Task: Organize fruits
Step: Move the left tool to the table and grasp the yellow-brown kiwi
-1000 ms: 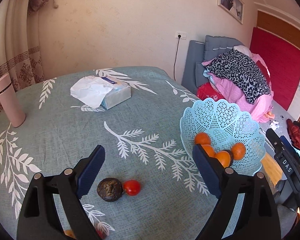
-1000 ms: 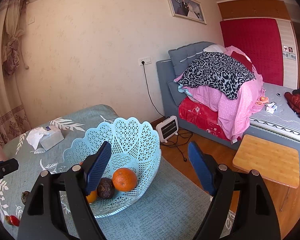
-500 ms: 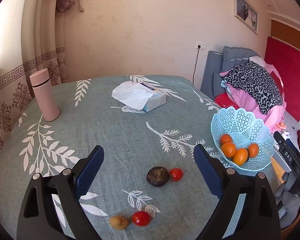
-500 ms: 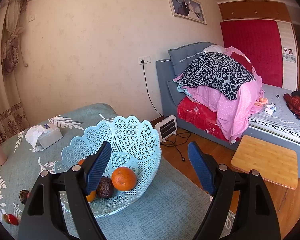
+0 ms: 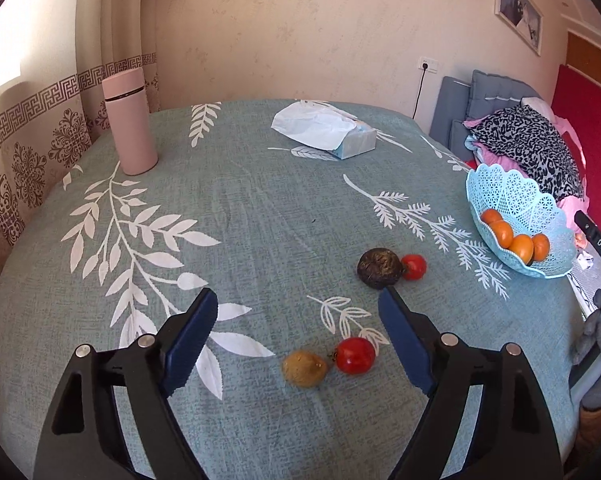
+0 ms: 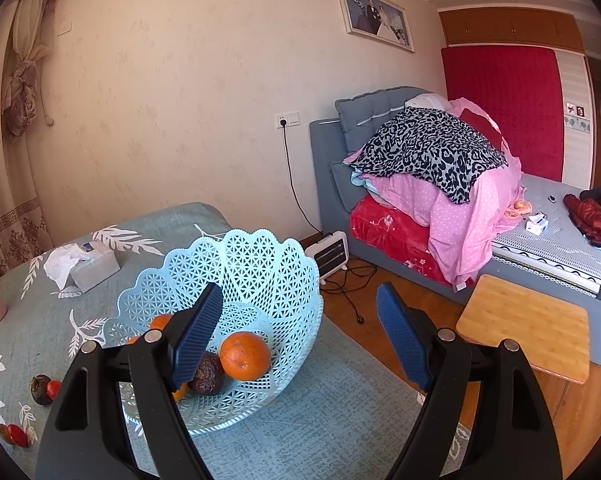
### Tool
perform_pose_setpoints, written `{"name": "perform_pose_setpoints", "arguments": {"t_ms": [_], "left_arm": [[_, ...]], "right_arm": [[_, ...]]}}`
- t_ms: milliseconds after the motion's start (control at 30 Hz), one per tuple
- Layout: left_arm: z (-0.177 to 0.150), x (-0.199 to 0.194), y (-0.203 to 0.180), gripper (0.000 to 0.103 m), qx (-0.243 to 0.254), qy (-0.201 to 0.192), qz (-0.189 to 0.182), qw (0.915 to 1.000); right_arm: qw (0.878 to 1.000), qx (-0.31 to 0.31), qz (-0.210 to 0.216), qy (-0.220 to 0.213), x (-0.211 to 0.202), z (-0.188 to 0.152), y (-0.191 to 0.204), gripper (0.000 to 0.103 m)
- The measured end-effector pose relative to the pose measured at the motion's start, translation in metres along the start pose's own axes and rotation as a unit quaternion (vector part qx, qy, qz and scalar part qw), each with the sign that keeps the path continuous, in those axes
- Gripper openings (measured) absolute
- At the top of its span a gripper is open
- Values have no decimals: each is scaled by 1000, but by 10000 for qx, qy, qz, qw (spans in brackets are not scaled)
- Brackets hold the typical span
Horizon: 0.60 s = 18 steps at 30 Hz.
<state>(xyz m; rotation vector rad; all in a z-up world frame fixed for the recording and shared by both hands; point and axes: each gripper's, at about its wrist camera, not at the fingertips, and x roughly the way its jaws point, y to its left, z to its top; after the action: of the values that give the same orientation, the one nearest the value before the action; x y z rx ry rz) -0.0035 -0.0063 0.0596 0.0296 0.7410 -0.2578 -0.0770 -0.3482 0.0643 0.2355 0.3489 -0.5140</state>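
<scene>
- Four loose fruits on the table [image 5: 260, 216], lower centre-right of the left wrist view: a dark wrinkled fruit [image 5: 379, 268] touching a small red one [image 5: 414, 267]; nearer the camera, a yellow-brown fruit [image 5: 304, 368] just beside a red tomato-like fruit [image 5: 355, 355].
- Pale blue lattice basket [image 5: 516, 200] sits at the right edge of that view, holding several oranges [image 5: 502, 234] (plus one dark fruit, visible from the right wrist view).
- Left gripper [image 5: 296, 322]: jaws closing but wide apart, nothing between the pads; the near pair lies just below its tips.
- Right gripper [image 6: 300, 328]: jaws wide, empty, hovering over the basket's near rim.
- Handling, judged: all small, light, round, prone to rolling. The red ones look smooth and soft-skinned, so a gentle squeeze across the widest part is wise. The dark fruit looks rough and firmer (easier to grip).
- Touching pairs: closing on one may nudge its neighbour.
</scene>
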Motion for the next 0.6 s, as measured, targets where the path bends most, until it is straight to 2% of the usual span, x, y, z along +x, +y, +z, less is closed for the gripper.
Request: {"name": "perform_pose_setpoints", "arguments": {"t_ms": [233, 433, 533, 600], "left_arm": [[-25, 10, 15, 69, -160, 316, 2, 9994], [-36, 17, 10, 60, -106, 500, -118, 9986], [-37, 19, 9, 53, -73, 558, -173, 9983], [-38, 22, 8, 45, -79, 623, -222, 9978]], "right_arm": [[10000, -64, -62, 4, 1, 0, 3, 81], [9998, -136, -109, -49, -1, -1, 6, 81], [9998, -157, -115, -61, -1, -1, 7, 81], [9998, -161, -114, -62, -1, -1, 7, 81]]}}
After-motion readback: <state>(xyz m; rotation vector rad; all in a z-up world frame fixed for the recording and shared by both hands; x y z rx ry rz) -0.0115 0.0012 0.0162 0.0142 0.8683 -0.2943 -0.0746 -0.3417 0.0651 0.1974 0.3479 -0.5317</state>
